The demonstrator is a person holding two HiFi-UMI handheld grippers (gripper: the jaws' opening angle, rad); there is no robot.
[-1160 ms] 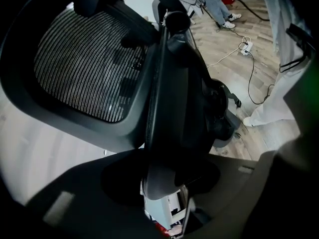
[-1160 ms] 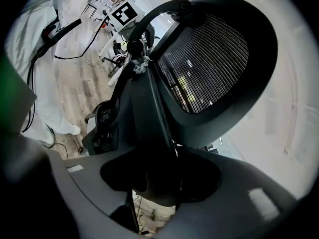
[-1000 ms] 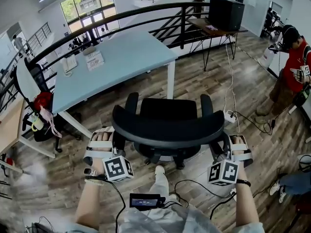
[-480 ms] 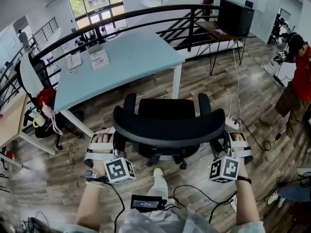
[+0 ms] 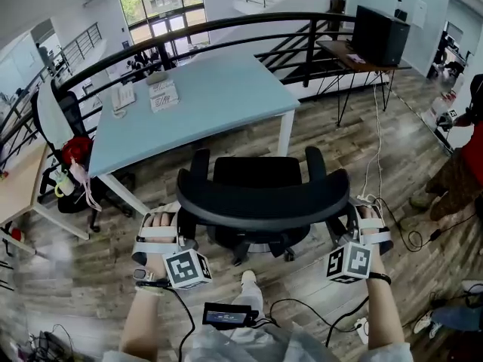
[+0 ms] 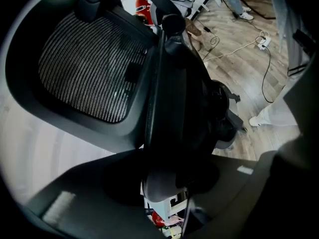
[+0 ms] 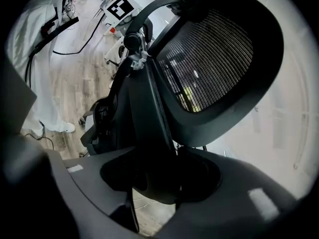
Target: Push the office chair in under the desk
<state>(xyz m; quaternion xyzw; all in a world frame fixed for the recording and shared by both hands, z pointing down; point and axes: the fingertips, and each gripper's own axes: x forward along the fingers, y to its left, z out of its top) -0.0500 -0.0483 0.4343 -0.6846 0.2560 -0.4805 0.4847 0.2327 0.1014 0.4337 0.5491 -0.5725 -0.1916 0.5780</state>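
Desk (image 5: 219, 89) sits closer to the office chair (image 5: 264, 198) than before.

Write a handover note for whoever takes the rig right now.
Left claw: closed on the left edge of the backrest of the black mesh-back office chair.
Right claw: closed on the backrest's right edge.
Chair: on the wood floor, facing the pale blue desk, seat just short of the desk's near edge.
Done: both grips set on the backrest.
Left: roll the chair forward until the seat sits under the desktop. The white desk leg stands ahead of the chair's right side, so probably steer a little left to keep the right armrest off it.
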